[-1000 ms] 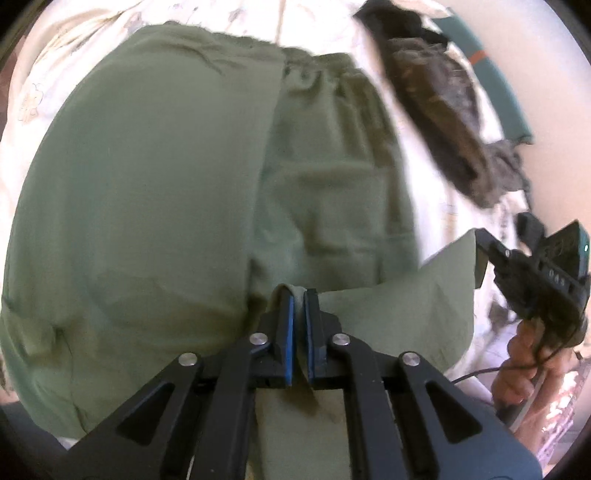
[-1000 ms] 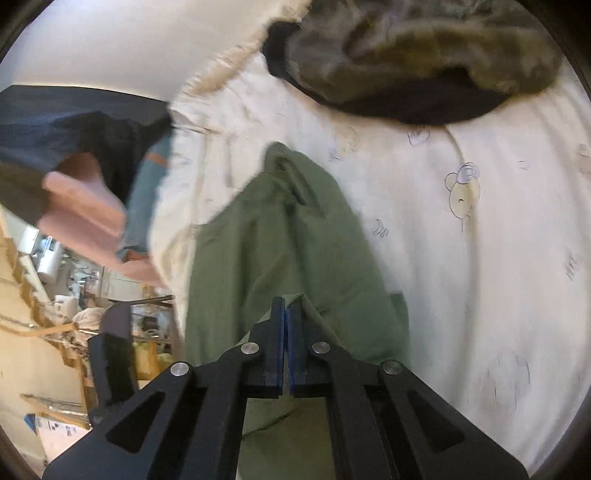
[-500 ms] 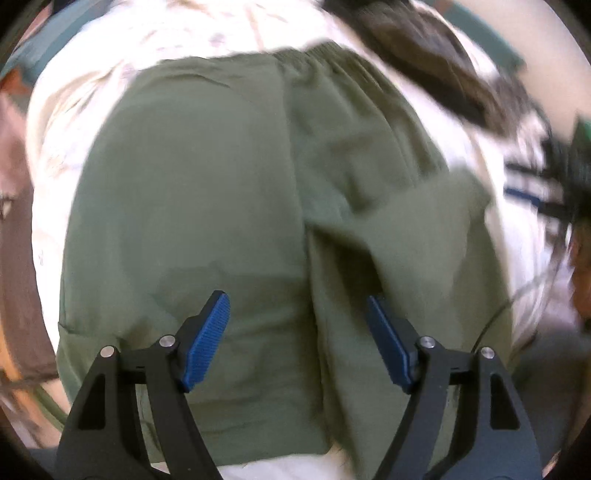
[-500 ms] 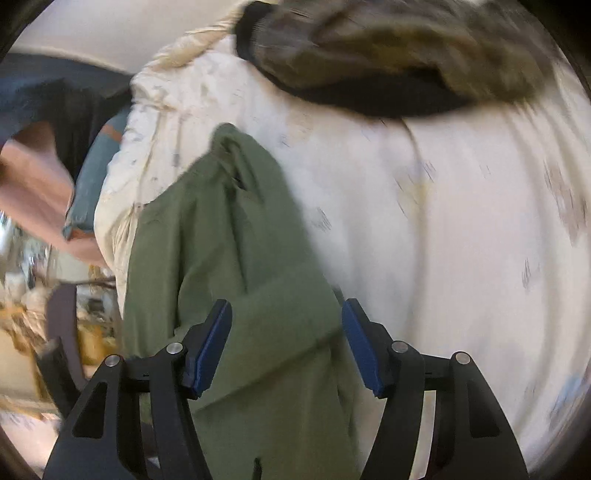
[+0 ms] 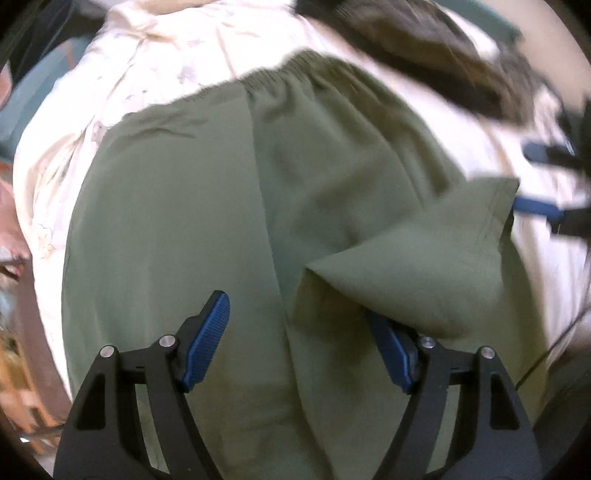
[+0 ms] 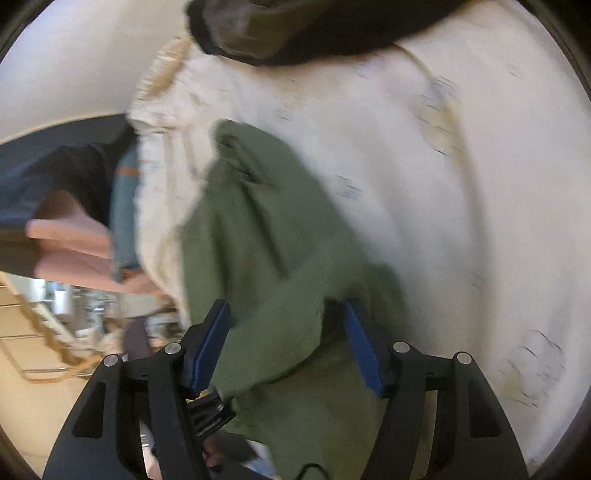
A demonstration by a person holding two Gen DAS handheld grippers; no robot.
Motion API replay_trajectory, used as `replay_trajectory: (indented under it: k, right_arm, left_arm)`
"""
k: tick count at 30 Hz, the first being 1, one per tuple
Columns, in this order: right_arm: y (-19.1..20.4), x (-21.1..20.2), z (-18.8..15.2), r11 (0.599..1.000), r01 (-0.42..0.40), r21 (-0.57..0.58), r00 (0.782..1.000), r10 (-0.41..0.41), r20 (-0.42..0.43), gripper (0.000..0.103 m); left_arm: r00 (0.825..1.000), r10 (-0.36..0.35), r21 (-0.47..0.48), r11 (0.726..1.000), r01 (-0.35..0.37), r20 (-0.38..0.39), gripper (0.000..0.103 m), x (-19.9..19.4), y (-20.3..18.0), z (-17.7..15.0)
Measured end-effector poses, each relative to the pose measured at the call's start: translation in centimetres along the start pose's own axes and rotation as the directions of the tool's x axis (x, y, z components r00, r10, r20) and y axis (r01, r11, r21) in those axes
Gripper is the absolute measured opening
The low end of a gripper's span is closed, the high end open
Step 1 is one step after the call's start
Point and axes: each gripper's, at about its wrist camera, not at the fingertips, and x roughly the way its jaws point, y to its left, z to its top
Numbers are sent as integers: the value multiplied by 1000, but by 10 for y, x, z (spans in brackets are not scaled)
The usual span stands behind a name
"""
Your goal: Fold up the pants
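Observation:
Olive green pants [image 5: 177, 221] lie on a white printed bed sheet [image 5: 129, 74], elastic waistband at the far end. A folded-over leg end [image 5: 424, 266] rests on top, and its raised corner drapes over my left gripper's right finger. My left gripper [image 5: 295, 314] hovers open just above the cloth, pressing nothing. My right gripper [image 6: 286, 314] is open too, with a loose fold of the pants [image 6: 258, 221] lying between its fingers but not pinched. From the left wrist view, the right gripper [image 5: 539, 181] shows blurred at the right edge.
A dark furry garment heap [image 6: 295, 26] lies at the far end of the sheet [image 6: 461, 184] and is also the dark heap [image 5: 424, 48] at the top of the left wrist view. Teal fabric [image 6: 123, 206] and pink cloth [image 6: 66, 229] sit past the bed's left edge.
Both grippers were shut on the pant fabric a second ago and now stand open. The released leg end has dropped onto the pants.

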Motion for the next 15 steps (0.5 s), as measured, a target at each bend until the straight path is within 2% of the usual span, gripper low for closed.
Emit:
replay_trajectory:
  k: [3, 6, 9, 11, 12, 13, 14, 15]
  right_arm:
    - [22, -5, 15, 993, -79, -90, 993, 86, 80, 66]
    - [30, -14, 24, 989, -50, -139, 981, 74, 177, 67]
    - [22, -15, 26, 994, 13, -111, 980, 9, 198, 67]
    - [26, -11, 26, 978, 139, -158, 972, -104, 212, 67]
    - [32, -6, 25, 941, 265, -213, 950, -217, 223, 65]
    - [36, -2, 25, 909, 328, -257, 935, -272, 229, 58]
    - [40, 3, 24, 882, 365, -298, 924, -304, 234, 54]
    - [43, 11, 25, 855, 389, -343, 918, -326, 226, 53]
  left_arm:
    - [999, 13, -153, 988, -8, 32, 73, 5, 25, 27]
    - [999, -26, -310, 950, 34, 31, 73, 6, 62, 33]
    - [995, -95, -303, 948, 100, 30, 73, 7, 70, 30]
    - [992, -124, -251, 960, 127, 27, 73, 9, 64, 24]
    - [990, -138, -236, 962, 139, 22, 71, 12, 61, 22]
    - [988, -155, -218, 964, 154, 13, 68, 16, 57, 21]
    - [986, -165, -211, 964, 164, 15, 63, 18, 56, 22]
    - [983, -184, -200, 962, 184, 18, 54, 20, 53, 25]
